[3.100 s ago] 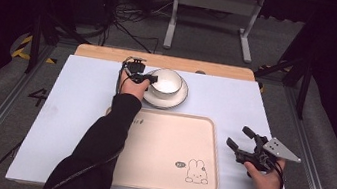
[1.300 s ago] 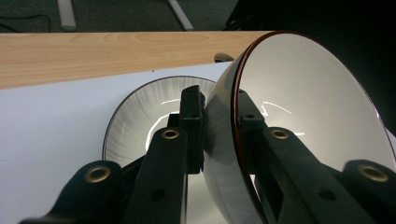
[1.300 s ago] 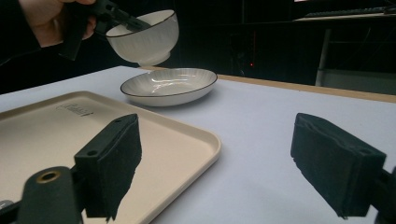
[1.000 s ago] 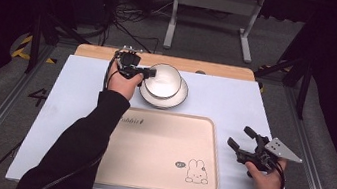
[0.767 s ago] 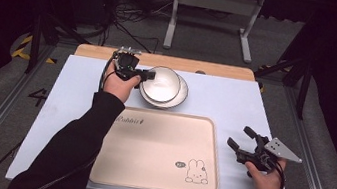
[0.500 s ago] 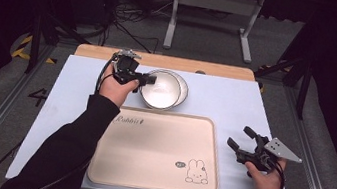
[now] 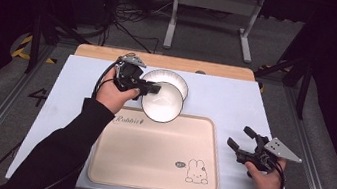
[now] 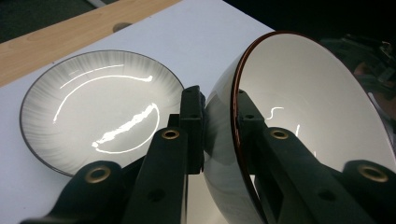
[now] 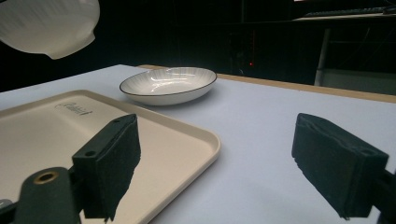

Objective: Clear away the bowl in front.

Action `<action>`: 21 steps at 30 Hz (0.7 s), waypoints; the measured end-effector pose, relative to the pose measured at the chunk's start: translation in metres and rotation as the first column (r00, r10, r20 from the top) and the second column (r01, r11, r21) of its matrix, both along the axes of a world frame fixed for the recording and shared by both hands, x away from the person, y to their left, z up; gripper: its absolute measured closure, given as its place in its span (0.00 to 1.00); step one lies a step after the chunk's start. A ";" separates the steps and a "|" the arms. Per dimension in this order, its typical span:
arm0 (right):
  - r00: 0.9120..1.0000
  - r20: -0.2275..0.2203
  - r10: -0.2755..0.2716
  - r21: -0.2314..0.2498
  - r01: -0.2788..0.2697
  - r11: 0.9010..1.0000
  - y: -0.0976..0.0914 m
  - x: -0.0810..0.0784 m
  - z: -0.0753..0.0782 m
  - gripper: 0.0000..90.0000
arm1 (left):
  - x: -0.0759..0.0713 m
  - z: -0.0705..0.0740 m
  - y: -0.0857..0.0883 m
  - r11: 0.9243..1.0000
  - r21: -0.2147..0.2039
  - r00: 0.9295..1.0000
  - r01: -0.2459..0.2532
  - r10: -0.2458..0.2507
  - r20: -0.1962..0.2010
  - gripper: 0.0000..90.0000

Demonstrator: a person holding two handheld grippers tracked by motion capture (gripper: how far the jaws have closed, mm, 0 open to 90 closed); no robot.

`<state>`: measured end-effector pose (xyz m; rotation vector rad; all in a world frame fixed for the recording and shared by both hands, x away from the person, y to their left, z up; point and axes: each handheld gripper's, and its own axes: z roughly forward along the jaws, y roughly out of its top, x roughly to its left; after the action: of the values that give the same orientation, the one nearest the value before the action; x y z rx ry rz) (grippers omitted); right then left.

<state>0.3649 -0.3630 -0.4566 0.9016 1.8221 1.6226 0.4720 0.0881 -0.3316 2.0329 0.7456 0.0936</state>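
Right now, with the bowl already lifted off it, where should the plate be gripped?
Probably the plate at its raised rim on the right, the side facing the open right gripper. It is wide and shallow, so one finger goes over the lip and one under.

The left gripper [image 7: 149,88] hangs above the far edge of the tray [image 7: 154,173], jaws clamped on the bowl [image 7: 162,102] rim, forearm stretched forward. The right gripper [image 7: 243,138] rests just right of the tray, jaws spread wide, hand low.
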 end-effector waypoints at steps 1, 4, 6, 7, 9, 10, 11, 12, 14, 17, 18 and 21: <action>1.000 0.000 0.000 0.000 0.000 1.000 0.000 0.000 0.000 0.17 | 0.000 0.000 0.000 1.000 0.000 1.000 0.000 0.000 0.000 0.87; 1.000 0.000 0.000 -0.001 0.000 1.000 0.000 0.000 0.000 0.17 | -0.004 0.001 -0.003 1.000 0.013 1.000 0.028 -0.028 -0.005 0.87; 1.000 0.000 0.000 -0.001 0.000 1.000 0.000 0.000 0.000 0.17 | -0.006 0.001 -0.005 0.998 0.026 0.999 0.048 -0.048 -0.006 0.87; 1.000 0.000 0.000 -0.001 0.000 1.000 0.000 0.000 0.000 0.17 | -0.007 0.001 -0.007 0.998 0.030 0.998 0.059 -0.059 -0.008 0.87; 1.000 0.000 0.000 -0.001 0.000 1.000 0.000 0.000 0.000 0.17 | -0.010 0.001 -0.009 0.996 0.042 0.997 0.074 -0.074 -0.005 0.87; 1.000 0.000 0.000 0.000 0.000 1.000 0.000 0.000 0.000 0.17 | -0.010 0.001 -0.010 0.995 0.046 0.997 0.084 -0.083 -0.004 0.87; 1.000 0.000 0.000 0.000 0.000 1.000 0.000 0.000 0.000 0.17 | -0.011 0.000 -0.011 0.994 0.049 0.995 0.101 -0.101 -0.009 0.87; 1.000 0.001 0.000 0.000 0.000 1.000 0.000 0.000 0.000 0.17 | -0.012 -0.001 -0.012 0.992 0.054 0.994 0.113 -0.113 -0.016 0.87; 1.000 0.000 0.000 0.000 0.000 1.000 0.000 0.000 0.000 0.17 | -0.014 -0.002 -0.015 0.989 0.066 0.991 0.135 -0.133 -0.020 0.87; 1.000 0.001 0.001 -0.004 -0.001 1.000 0.000 0.000 0.000 0.17 | -0.016 -0.005 -0.018 0.984 0.092 0.988 0.155 -0.154 -0.023 0.87; 1.000 0.001 0.001 -0.004 -0.001 1.000 0.000 0.000 0.000 0.17 | -0.016 -0.007 -0.019 0.982 0.096 0.987 0.162 -0.160 -0.029 0.87; 1.000 0.001 0.001 -0.003 -0.001 1.000 0.000 0.000 0.000 0.17 | -0.017 -0.011 -0.021 0.976 0.108 0.981 0.190 -0.186 -0.049 0.87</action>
<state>0.3649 -0.3630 -0.4566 0.8985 1.8239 1.6204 0.4555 0.0667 -0.3428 2.2080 0.5791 -0.0134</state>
